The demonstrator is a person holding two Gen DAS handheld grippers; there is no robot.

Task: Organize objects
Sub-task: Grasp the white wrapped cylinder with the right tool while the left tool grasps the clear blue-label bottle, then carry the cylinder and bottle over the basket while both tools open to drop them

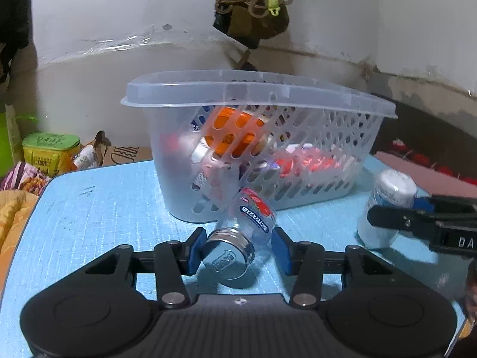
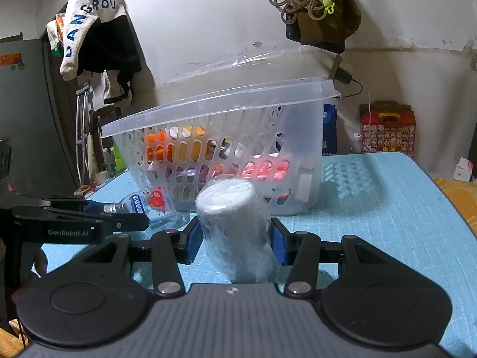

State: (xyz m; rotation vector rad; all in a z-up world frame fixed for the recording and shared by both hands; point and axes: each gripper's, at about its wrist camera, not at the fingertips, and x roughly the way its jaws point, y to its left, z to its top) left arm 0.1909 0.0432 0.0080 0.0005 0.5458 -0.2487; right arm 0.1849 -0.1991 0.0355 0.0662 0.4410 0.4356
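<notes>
A clear plastic basket [image 1: 298, 185] [image 2: 304, 137] stands on the blue table and holds orange and red packets. My left gripper [image 1: 238, 250] is shut on a small clear bottle [image 1: 238, 238] with a red and blue label, its silver cap toward the camera; the bottle also shows in the right wrist view [image 2: 143, 204]. My right gripper [image 2: 237, 240] is shut on a white plastic-wrapped jar [image 2: 235, 229], upright just in front of the basket. The jar [image 1: 387, 208] and the right gripper's fingers [image 1: 396, 219] show at the right of the left wrist view.
The blue table [image 1: 98, 208] [image 2: 387, 208] ends at left and right. A green tin [image 1: 49, 152] and cardboard lie beyond its left edge. A red patterned box [image 2: 387, 128] stands at the back right. Clothes and cords hang on the wall.
</notes>
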